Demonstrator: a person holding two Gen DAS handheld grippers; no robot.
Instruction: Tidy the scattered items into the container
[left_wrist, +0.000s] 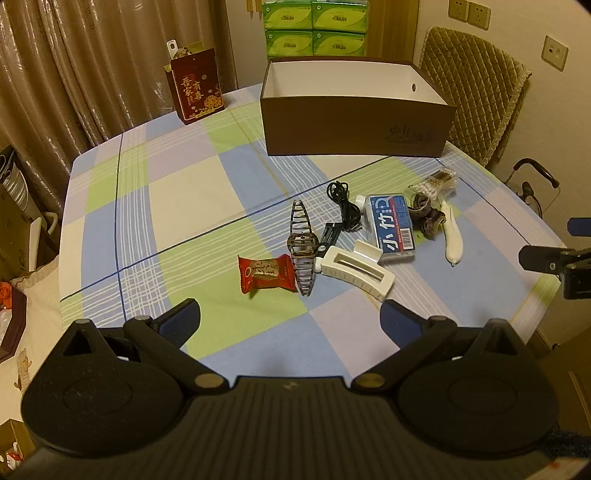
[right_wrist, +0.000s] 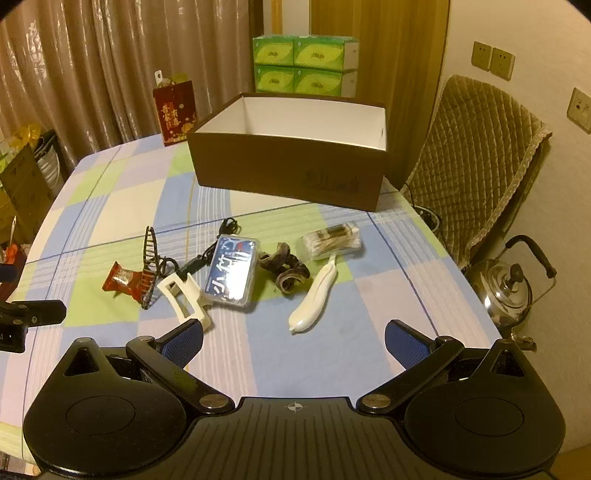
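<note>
Both pairs of tongs stand wide apart and hold nothing; the left tongs (left_wrist: 290, 317) hang over the near edge of the surface (left_wrist: 177, 192), the right tongs (right_wrist: 293, 338) likewise, a little to the right of them. The scattered things lie in a loose row straight ahead of both, between the tongs and the brown box (left_wrist: 356, 125), which stands open and seemingly bare at the far side; nothing has gone in yet. Nearest the right tongs is the white curved clip (right_wrist: 314, 301); its long axis runs away and slightly rightward, tip toward the tongs, so a grip across its narrow waist looks the likeliest; it is smooth, glossy, probably slippery. Nearest the left tongs lie the red snack packet (left_wrist: 266, 273) and the white claw clip (left_wrist: 354, 273), the latter lying slantwise.
</note>
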